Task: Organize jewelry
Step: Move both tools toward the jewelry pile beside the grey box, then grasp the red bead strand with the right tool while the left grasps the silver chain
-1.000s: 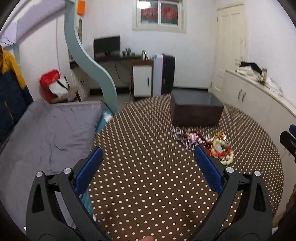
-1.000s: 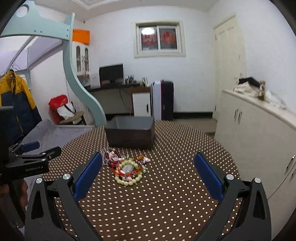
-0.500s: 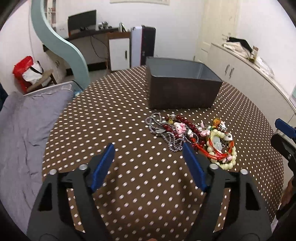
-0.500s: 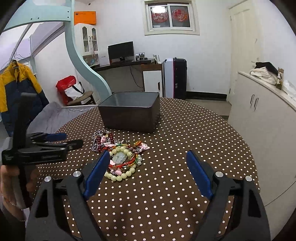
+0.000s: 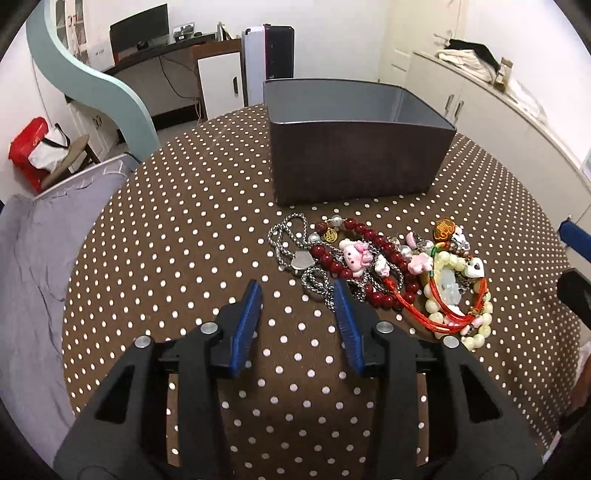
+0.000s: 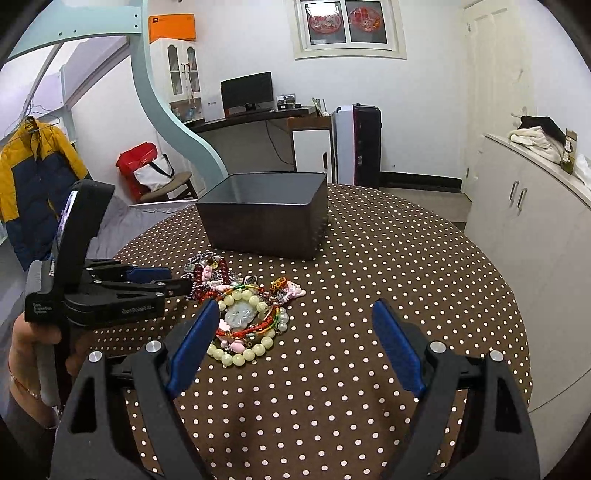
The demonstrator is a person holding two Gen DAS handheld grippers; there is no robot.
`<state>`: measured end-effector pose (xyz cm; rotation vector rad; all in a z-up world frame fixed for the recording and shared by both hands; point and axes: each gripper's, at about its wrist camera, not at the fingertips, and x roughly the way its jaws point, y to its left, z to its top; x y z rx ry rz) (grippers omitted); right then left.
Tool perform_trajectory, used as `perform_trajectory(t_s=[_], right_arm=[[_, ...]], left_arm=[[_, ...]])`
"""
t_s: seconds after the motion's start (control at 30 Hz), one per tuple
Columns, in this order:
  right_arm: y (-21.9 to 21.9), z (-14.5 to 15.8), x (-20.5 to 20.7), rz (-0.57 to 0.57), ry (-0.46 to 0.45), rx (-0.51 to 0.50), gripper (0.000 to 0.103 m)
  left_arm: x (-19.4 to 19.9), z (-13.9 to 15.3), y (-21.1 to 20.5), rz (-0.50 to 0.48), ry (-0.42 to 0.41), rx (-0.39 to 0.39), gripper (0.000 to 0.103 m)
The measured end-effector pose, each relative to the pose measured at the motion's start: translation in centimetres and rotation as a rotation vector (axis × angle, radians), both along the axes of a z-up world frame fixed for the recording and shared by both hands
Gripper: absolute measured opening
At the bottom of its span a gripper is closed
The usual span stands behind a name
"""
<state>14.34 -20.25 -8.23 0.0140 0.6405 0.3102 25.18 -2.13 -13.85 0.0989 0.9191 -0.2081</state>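
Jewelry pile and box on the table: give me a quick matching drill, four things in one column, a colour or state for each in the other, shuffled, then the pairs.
Things:
1. box
2. heart pendant chain
3. large bead bracelet
4. round bead string

Colour or state:
A. pale green
B. dark red
C. open-topped, nothing visible inside
D. silver

Pairs: 1-C, 2-D, 3-A, 4-B

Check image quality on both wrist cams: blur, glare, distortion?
Left wrist: sharp, no motion blur; jewelry pile crisp; strong fisheye bending of the table edge, dark corner vignette. Right wrist: also sharp; window bright but not blown out; soft even light, faint shadows beside the box.
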Motion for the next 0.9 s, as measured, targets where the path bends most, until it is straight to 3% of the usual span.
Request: perform_trajectory(t_s=[0.13, 0.2, 0.3, 0.43, 0.77, 0.9], right_arm=[[0.5, 0.0, 0.5, 0.004, 0.001, -0.007, 0.081], [0.7, 0.0, 0.6, 0.008, 0.008, -0.013, 0.081], [0.9, 0.0, 0.8, 0.018, 0.018, -0.014, 0.081], [1.2, -0.1, 1.5, 0.041, 0.036, -0.014, 0.081], [5.3, -0.3, 4.3, 0.18, 0.09, -0.047, 0.06], [7.5, -0.8, 5.2, 0.242, 0.126, -0.048, 0.057]], left_arm=[[0.6, -0.4, 0.4, 0.003, -0.01, -0.009, 0.036], [1.0, -0.4, 0.2, -0.006, -0.034, 0.016, 0.015], [1.1, -0.2, 0.8, 0.003, -0.038, -0.021, 0.003], [0.3, 0.3, 3.0, 0.041, -0.067, -0.053, 0.003], [-3.7, 1.4, 7.9, 0.054, -0.089, -0.146, 0.002], [-5.1, 1.1, 8.9, 0.048, -0.073, -0.171, 0.003]])
